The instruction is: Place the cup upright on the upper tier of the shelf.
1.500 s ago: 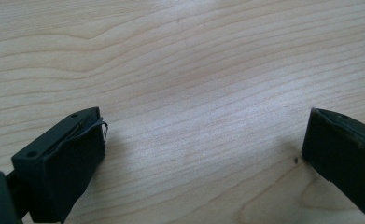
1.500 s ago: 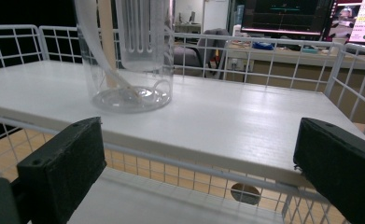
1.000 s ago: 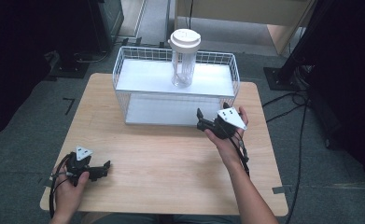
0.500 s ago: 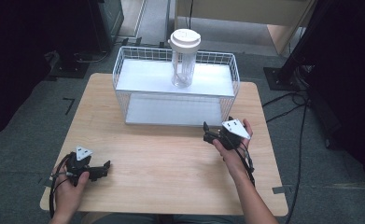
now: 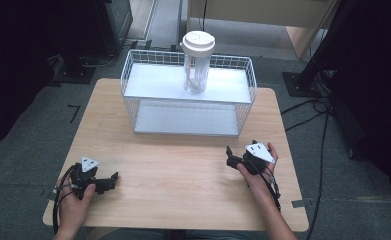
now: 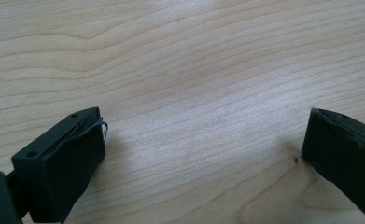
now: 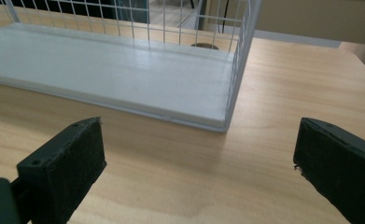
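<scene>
Now both hands sit low on the wooden table (image 5: 183,175), near its front edge and well apart. The left gripper (image 5: 114,177) lies at the near left corner, held in the person's left hand (image 5: 73,202); in the left gripper view its two black jaws stand wide apart with bare wood grain between them, pinching nothing. Over on the right, the right gripper (image 5: 228,156) hovers just in front of the white wire basket (image 5: 190,132), gripped by the right hand (image 5: 258,172). Its jaws are spread wide too, and the right gripper view looks along them at the basket's white floor panel (image 7: 110,70) and its near corner. Up top, the basket carries a white shelf (image 5: 153,82), and on it stands a clear jar (image 5: 196,75), upright, capped with a white lid (image 5: 198,42), toward the back middle. Neither gripper touches the basket or the jar.
</scene>
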### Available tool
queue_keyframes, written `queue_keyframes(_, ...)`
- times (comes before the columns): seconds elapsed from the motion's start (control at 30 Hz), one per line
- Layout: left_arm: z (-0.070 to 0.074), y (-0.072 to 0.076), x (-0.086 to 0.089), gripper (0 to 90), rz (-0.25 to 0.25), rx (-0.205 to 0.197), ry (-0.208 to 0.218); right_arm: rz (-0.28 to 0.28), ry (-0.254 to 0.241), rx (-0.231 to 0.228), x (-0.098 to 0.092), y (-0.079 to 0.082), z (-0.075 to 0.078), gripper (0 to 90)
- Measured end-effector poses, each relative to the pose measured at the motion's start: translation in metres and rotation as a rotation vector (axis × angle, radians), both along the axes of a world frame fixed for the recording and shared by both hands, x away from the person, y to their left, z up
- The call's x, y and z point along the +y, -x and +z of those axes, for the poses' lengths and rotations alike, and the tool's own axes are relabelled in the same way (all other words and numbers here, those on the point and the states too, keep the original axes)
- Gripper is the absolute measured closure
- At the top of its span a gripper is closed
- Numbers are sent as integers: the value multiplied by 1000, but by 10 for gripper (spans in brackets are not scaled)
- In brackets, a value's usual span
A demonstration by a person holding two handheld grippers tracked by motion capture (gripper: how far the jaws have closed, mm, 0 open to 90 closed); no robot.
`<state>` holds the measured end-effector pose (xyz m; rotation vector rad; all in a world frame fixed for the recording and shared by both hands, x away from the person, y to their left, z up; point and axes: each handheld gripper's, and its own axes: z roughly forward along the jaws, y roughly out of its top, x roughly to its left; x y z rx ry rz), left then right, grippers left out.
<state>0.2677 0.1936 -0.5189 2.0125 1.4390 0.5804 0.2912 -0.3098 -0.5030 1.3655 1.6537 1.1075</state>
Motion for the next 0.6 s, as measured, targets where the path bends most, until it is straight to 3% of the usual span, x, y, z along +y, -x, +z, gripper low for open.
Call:
queue_keyframes(0.23, 0, 0, 0, 0, -1, 1, -2, -13, 5, 29, -10, 17, -12, 21)
queue_keyframes(0.43, 0, 0, 0, 0, -2, 1, -2, -30, -6, 46, -21, 30, -15, 21)
queue_keyframes(0.6, 0, 0, 0, 0, -2, 1, -3, -14, 3, 61, -31, 41, -16, 21)
